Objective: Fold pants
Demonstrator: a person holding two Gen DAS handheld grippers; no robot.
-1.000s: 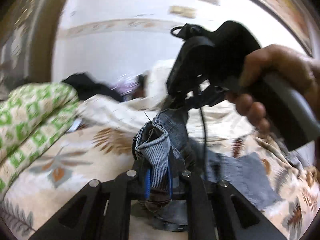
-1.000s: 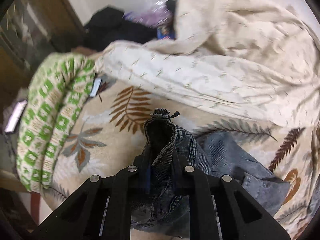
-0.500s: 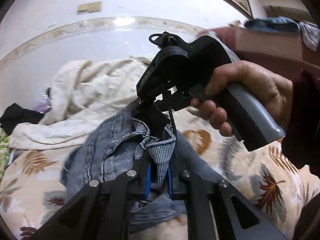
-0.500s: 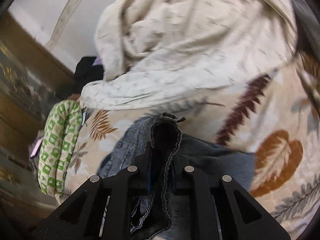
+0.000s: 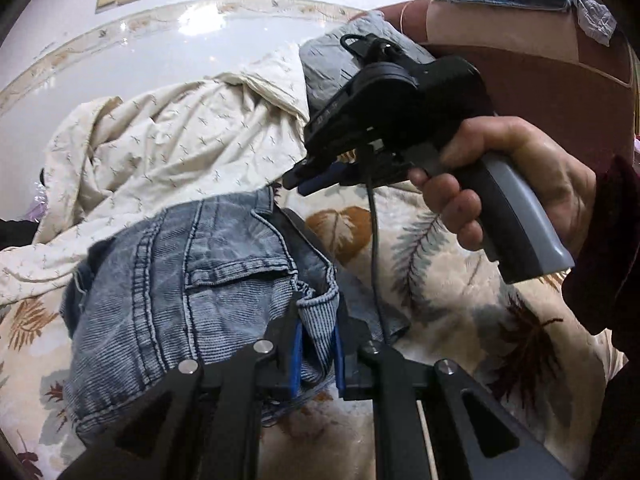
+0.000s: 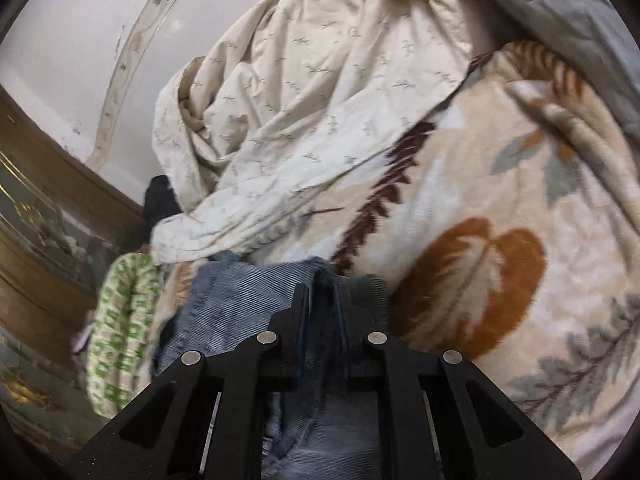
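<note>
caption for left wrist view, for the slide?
Left gripper clamps denim pants over leaf-print blanket; right gripper, held in a hand, ahead.

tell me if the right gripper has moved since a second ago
Yes. In the left wrist view the right gripper now sits beside the maroon headboard, a background fixture not in view a second ago; both cameras swung, so direction is unclear.

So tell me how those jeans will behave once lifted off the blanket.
Probably floppy: the jeans bunch and crease between both tools. Likely heavyish, given the thick denim seams. The left tool and right tool each pinch a fold, so slipping seems unlikely.
</note>
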